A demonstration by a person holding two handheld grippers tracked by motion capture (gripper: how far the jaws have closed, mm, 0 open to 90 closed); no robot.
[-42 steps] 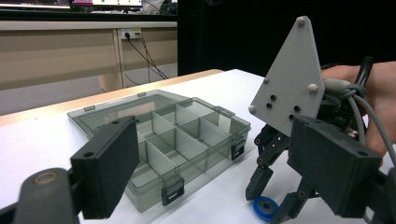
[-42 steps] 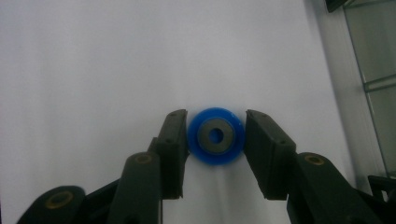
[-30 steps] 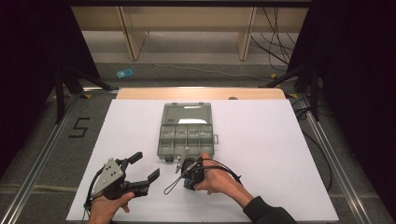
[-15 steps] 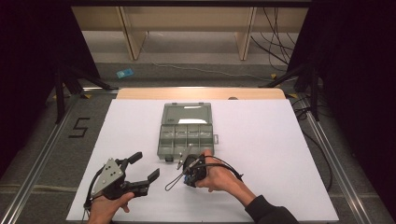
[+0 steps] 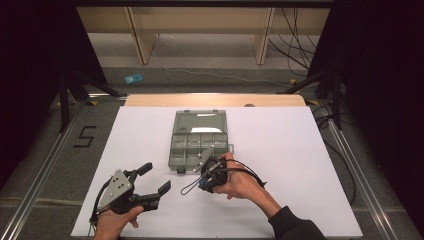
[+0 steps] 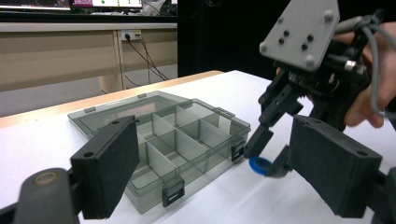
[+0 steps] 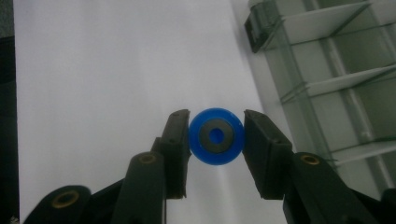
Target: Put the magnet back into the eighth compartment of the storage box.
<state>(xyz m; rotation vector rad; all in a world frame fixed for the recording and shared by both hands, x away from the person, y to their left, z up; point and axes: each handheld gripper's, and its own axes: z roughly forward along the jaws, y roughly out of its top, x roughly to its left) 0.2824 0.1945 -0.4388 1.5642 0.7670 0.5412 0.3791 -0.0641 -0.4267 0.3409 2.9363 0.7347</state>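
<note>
right gripper (image 7: 216, 137) clamped on small blue plastic ring with dark core (image 7: 216, 136), pads touching both sides, just beside smoky clear plastic compartment box (image 5: 199, 145). left gripper (image 5: 154, 178) spread wide, holding nothing.

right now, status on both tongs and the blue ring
Right tongs shut on blue ring, just off the white table. Left tongs open, empty. Open divided box right beside the ring; nothing between them.
</note>
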